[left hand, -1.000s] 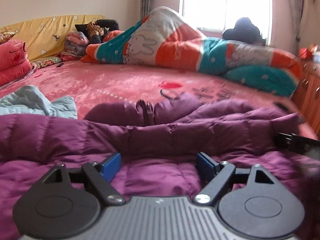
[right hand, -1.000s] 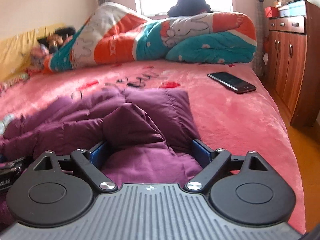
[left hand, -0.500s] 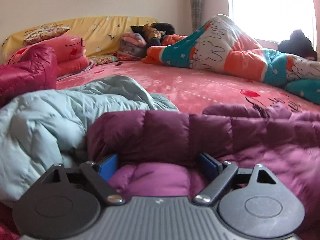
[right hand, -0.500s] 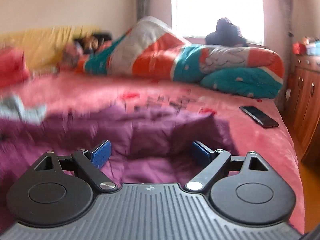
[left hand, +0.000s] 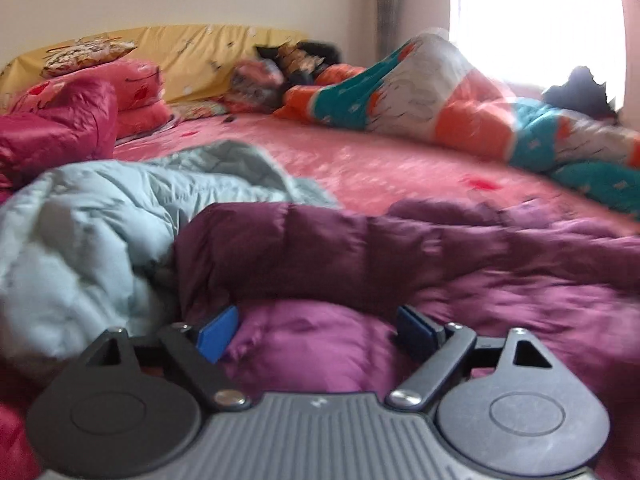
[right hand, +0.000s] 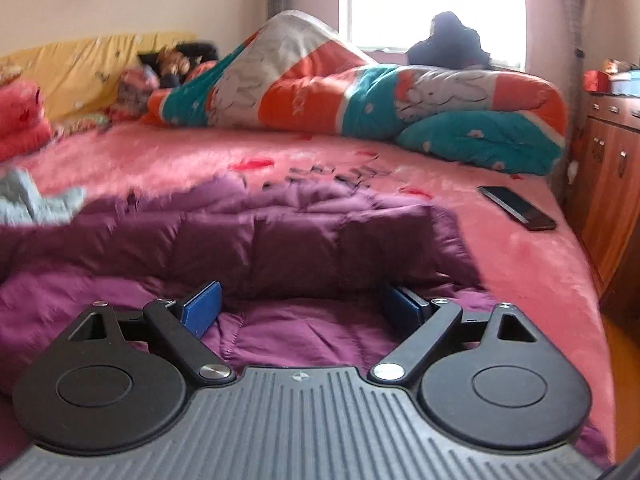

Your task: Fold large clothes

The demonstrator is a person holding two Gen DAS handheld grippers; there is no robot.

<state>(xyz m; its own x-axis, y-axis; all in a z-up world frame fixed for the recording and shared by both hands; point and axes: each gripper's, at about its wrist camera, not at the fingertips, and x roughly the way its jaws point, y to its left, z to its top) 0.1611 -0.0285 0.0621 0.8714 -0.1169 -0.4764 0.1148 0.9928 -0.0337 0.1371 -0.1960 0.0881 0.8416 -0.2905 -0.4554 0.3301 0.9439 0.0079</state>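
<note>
left gripper (left hand: 316,330) fingers wide, released over purple coat (left hand: 440,256); right gripper (right hand: 302,306) likewise

3 puffer jackets: 1 purple (left hand: 400,248), 1 pale blue (left hand: 88,232), 1 magenta (left hand: 56,128); 1 quilt (right hand: 360,92); 1 phone (right hand: 518,207) at 3 o'clock.

A purple padded coat (right hand: 304,240) is spread on the pink bed (right hand: 500,256); the right gripper (right hand: 304,304) is held over it, fingers (right hand: 202,306) wide apart. A phone (right hand: 518,208) is seen near the bed's edge.
</note>
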